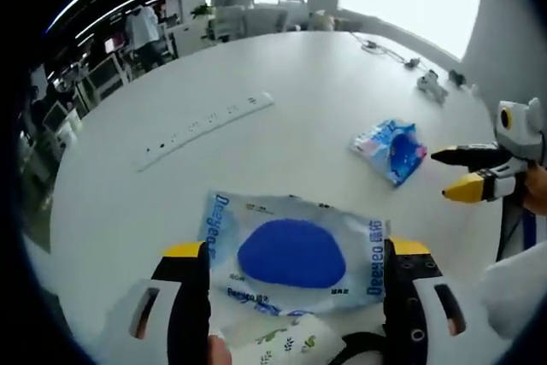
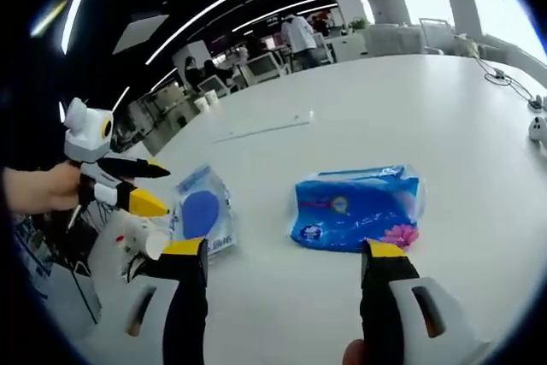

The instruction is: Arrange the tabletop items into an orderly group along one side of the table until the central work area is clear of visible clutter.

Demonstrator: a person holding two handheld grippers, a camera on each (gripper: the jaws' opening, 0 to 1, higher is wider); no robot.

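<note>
currently left gripper (image 1: 295,261) jaws apart, wet-wipe pack (image 1: 292,254) lying between tips. right gripper (image 2: 282,256) jaws apart, tissue pack (image 2: 357,208) just ahead. both soft, light, crinkly film; pinch across short edge.

We hold the left gripper (image 1: 295,254) low with its jaws spread wide and nothing between them. Our right gripper (image 2: 286,254) is likewise wide open, and a hand (image 2: 38,187) grips the left tool's handle
</note>
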